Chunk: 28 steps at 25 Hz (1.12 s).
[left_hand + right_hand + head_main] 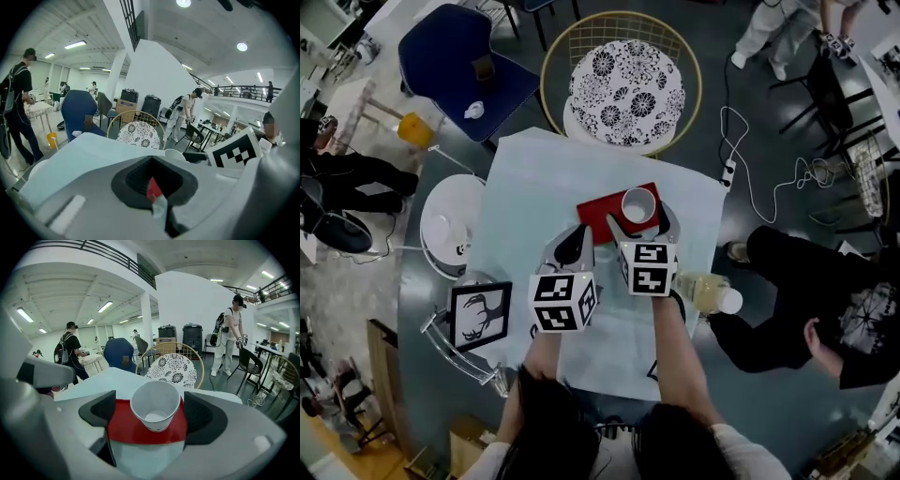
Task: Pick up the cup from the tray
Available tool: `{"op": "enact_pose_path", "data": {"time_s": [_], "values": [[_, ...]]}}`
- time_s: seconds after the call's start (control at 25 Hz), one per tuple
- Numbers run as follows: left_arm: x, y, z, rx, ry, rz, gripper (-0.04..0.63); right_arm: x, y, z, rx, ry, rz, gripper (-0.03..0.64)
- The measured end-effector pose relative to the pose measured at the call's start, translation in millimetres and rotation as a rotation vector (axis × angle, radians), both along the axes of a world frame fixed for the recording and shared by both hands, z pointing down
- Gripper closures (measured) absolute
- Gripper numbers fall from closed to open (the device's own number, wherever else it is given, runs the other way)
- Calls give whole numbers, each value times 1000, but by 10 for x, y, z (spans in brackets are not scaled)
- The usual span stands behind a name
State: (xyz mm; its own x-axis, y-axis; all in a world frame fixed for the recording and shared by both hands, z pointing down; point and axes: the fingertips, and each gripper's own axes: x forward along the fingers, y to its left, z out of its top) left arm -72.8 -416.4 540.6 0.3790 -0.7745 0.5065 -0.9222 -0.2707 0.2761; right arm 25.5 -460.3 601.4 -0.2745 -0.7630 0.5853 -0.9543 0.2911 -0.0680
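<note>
A white paper cup (637,203) stands upright on a red tray (606,209) on the pale-clothed table (525,187). In the right gripper view the empty cup (155,405) sits on the tray (126,430) between my right gripper's (150,414) dark pads (101,414). The jaws are spread to either side of the cup, with a small gap left of it. In the head view my right gripper (639,218) straddles the cup. My left gripper (577,232) hovers just left of the tray, jaws together and holding nothing. In the left gripper view, a sliver of red shows past its closed jaws (153,182).
A floral-cushioned wire chair (626,81) and a blue chair (464,54) stand beyond the table. A framed deer picture (480,314) and a white stool (450,227) are at the left. A bottle (708,292) lies by my right forearm. A person in black (811,305) sits at the right.
</note>
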Motion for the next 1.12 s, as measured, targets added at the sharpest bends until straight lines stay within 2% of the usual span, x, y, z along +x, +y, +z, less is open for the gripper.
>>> {"op": "enact_pose_path", "data": {"time_s": [0.4,0.44,0.52,0.64,0.88,1.12], "values": [[27,-220,204,-32,0,-9,594,-18,-168,206,-43,-34,-10,160],[35,-221,207,-33,-1,-10,594,-14,-175,218,-46,-25,-13,171],[53,-216,212,-37,-8,-6,594,8,-179,228,-46,-15,-10,234],[55,-194,216,-40,-19,-3,594,0,-168,217,-45,-21,-13,242],[22,-83,112,-33,-39,-6,594,-85,-52,15,-20,-17,-53,244],[46,126,-102,-10,-38,8,595,-169,304,-302,-9,4,-99,245]]}}
